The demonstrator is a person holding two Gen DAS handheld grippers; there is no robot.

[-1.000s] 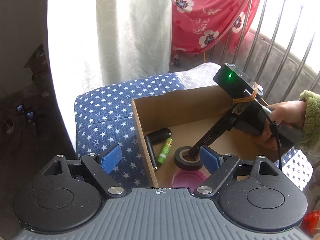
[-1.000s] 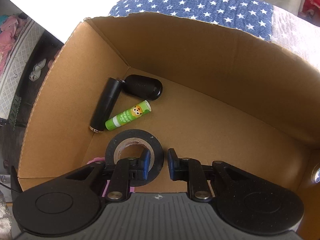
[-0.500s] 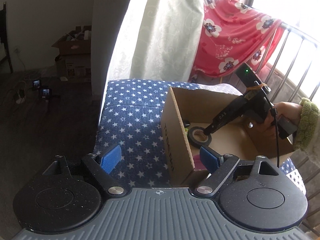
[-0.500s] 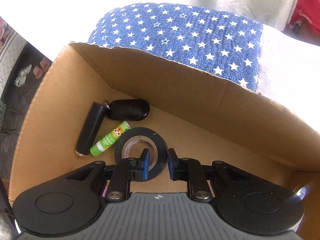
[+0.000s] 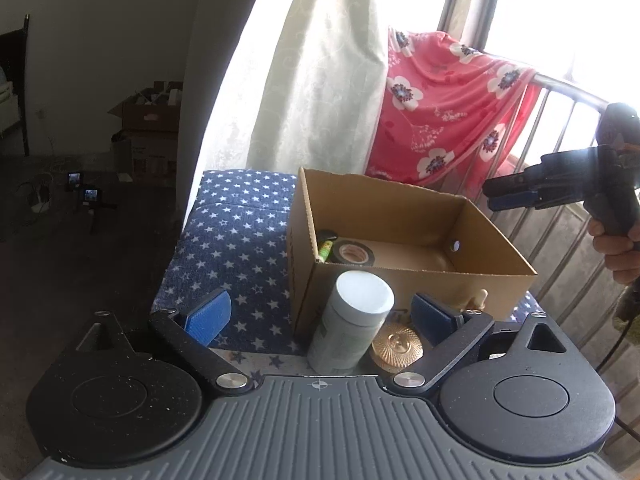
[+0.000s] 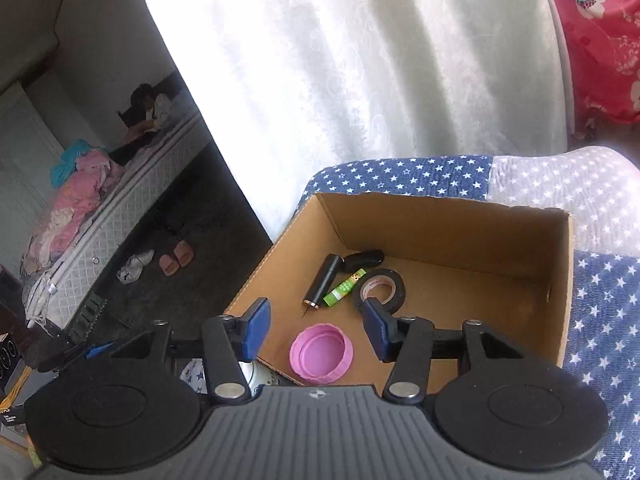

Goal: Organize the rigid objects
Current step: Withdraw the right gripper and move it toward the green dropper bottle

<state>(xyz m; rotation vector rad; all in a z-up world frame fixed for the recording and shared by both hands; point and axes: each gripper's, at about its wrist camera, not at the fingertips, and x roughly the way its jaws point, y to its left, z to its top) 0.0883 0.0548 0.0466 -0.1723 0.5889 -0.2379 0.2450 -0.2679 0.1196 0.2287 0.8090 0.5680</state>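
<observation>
The left tongs (image 5: pixel 322 314) are spread wide with nothing between the blue pads, hovering low in front of the cardboard box (image 5: pixel 404 286). Between the pads, outside the box's near wall, a white-capped bottle (image 5: pixel 352 326) stands upright on the star-print cloth (image 5: pixel 236 240), and a gold ribbed lid (image 5: pixel 397 346) lies flat just beside it on the right. A small beige item peeks out at the box's base behind the right pad; what it is cannot be told.

The right tongs (image 6: pixel 316 330) are also spread wide and hold nothing, raised above the near edge of the cardboard box (image 6: pixel 440 228). In the left wrist view the same tool appears high at the right, clear of the box, gripped in the person's right hand (image 5: pixel 618 248).

Inside the box, 5 things lie on the floor. A roll of black tape (image 6: pixel 380 290) lies flat near the middle, and a green glue stick (image 6: pixel 344 288) lies just beside it on the left. A black cylinder (image 6: pixel 323 282) lies left of the stick, its far end close to a black oval case (image 6: pixel 365 258) by the back wall. A pink lid (image 6: pixel 322 354) lies open side up near the front wall, apart from the others.

A pale curtain (image 5: pixel 320 80) and a red floral cloth (image 5: pixel 444 108) hang behind the box.
</observation>
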